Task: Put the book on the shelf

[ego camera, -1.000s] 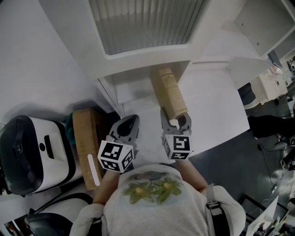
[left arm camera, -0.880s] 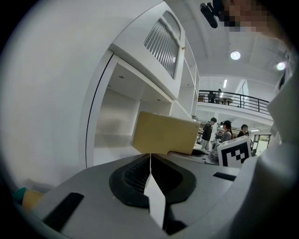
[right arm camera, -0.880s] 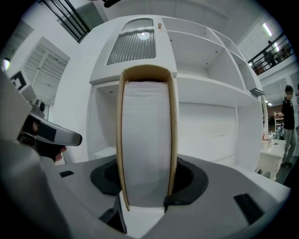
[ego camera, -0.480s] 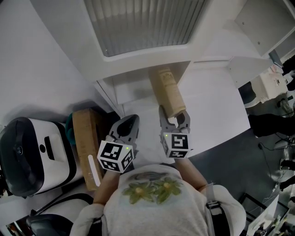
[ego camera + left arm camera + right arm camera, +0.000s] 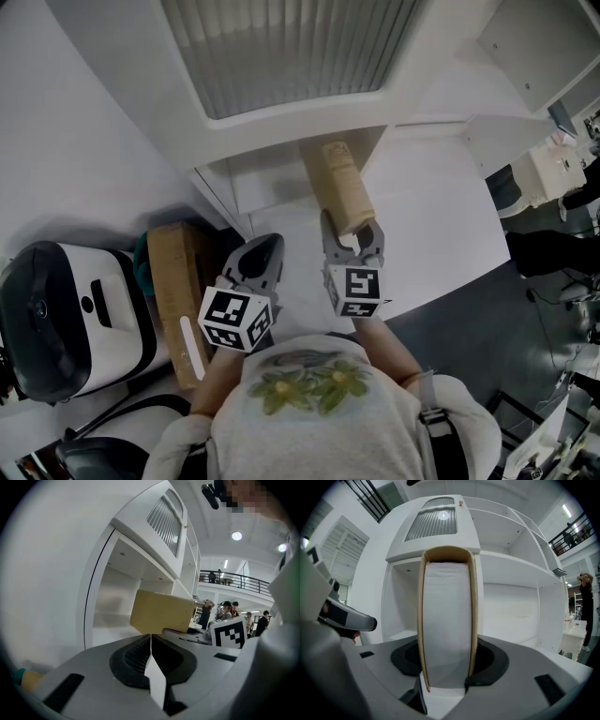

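Note:
A thick tan book [image 5: 339,190] is held upright, page edges [image 5: 447,620] toward the right gripper view's camera, with my right gripper [image 5: 352,236] [image 5: 444,686] shut on its near end. Its far end reaches the mouth of the low open shelf compartment [image 5: 281,180] of the white cabinet [image 5: 440,541]. From the left gripper view the book [image 5: 161,612] shows to the right in front of that compartment [image 5: 117,613]. My left gripper [image 5: 262,251] [image 5: 151,641] hangs beside it on the left, jaws shut with nothing in them.
A second tan book [image 5: 173,286] lies to the left over something teal [image 5: 141,258], beside a white and black device [image 5: 70,314]. More open shelves [image 5: 520,606] run to the right. A louvred cabinet door [image 5: 291,47] sits above the compartment. People stand far off [image 5: 229,609].
My right gripper has carried the book slightly forward, so its far end lies a little deeper at the shelf mouth. The left gripper has stayed put.

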The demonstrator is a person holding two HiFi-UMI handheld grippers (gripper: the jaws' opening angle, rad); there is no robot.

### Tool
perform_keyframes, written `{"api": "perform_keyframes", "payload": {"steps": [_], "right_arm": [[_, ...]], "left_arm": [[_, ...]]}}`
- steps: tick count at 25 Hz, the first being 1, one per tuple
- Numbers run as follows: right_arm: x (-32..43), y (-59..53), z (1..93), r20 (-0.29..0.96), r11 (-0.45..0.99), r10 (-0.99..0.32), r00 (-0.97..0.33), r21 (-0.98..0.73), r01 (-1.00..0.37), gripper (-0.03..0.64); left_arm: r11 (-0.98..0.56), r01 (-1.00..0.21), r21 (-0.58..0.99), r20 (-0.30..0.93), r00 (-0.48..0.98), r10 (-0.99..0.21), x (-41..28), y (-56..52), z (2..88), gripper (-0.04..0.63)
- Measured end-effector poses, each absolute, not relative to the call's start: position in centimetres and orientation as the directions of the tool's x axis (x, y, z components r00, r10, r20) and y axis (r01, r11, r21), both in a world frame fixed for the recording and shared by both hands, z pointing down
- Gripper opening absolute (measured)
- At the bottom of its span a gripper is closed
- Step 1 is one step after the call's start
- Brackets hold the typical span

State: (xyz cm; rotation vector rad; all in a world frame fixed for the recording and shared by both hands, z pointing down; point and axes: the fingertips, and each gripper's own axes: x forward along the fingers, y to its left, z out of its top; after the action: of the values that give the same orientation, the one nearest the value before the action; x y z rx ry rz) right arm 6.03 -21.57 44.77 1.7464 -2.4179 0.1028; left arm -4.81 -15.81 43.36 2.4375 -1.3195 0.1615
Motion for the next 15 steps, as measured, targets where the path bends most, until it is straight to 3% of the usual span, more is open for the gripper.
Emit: {"api": "perform_keyframes", "payload": {"steps": [15], "right_arm": [[5.4,-23.2,44.7,0.154,0.312,-0.94,-0.304,0.032,-0.95,0.241]], "left_arm": [[-0.495,-0.827,0.268,0.282,0.558,-0.78,-4.8,-16.0,44.0,0.034]]}}
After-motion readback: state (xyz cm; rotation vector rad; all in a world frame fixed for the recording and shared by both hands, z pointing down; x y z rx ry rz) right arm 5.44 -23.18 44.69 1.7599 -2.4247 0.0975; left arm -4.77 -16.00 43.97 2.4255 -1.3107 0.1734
